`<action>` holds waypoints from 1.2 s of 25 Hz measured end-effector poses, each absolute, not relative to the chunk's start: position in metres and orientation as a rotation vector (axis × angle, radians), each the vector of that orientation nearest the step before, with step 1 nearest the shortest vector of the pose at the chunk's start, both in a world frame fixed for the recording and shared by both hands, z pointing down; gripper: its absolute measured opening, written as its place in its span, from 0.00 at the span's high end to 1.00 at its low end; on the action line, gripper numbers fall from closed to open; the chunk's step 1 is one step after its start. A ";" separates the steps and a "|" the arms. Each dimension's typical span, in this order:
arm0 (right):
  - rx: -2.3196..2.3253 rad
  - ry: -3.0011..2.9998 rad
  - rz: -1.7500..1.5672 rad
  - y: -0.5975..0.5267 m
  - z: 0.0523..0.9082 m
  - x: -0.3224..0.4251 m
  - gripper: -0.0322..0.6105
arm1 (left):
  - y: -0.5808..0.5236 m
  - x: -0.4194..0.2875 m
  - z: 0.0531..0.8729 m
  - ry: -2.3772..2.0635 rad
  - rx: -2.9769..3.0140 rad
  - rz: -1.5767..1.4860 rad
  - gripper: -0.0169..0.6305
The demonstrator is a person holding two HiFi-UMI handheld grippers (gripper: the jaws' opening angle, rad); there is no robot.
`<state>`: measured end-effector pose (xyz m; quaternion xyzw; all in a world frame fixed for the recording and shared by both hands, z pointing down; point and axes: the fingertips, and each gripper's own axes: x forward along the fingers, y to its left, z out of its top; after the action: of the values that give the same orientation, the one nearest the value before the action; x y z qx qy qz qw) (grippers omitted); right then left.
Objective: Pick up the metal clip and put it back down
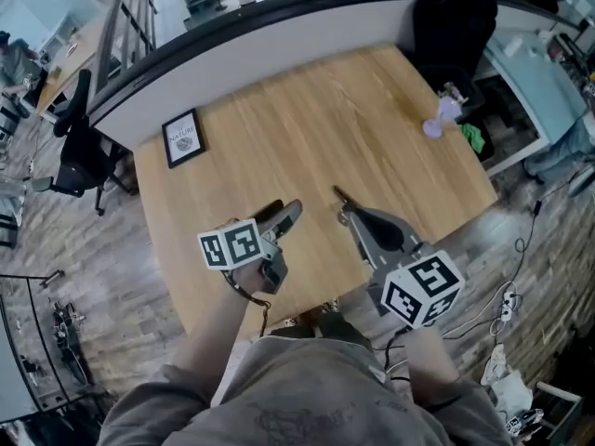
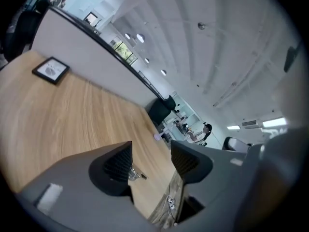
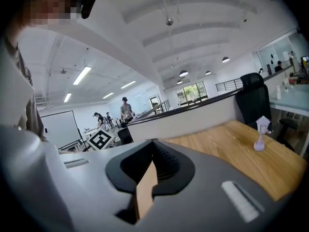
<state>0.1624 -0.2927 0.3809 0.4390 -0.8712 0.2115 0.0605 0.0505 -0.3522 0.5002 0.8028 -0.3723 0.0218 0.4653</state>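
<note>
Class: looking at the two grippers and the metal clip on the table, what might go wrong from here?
1. The metal clip lies beside one pad of the open left gripper, not centred; closing may push it away rather than grip it.
2. In the head view the shut right gripper points in close; the two may clash.

The right gripper (image 3: 153, 143) has its jaws closed tip to tip, with nothing between them. Beyond the gripper lies the wooden table (image 3: 227, 146). A small purple figure (image 3: 261, 135) stands on the table's right part. A white partition (image 3: 193, 120) runs along the table's far edge. A black chair (image 3: 253, 98) stands behind the table's right end.
</note>
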 end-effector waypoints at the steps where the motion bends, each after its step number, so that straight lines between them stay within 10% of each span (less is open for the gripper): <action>1: 1.327 -2.659 0.598 -0.293 0.369 0.158 0.93 | -0.351 0.044 0.485 -0.934 2.006 0.042 0.59; 30: 0.935 -2.947 0.178 -0.223 0.244 0.021 0.94 | -0.228 -0.124 0.295 -1.557 2.465 0.156 0.86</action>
<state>0.0212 -0.2233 0.2437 0.3020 -0.9513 0.0575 0.0225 -0.1236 -0.2278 0.2954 0.8391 -0.5300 0.0531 0.1107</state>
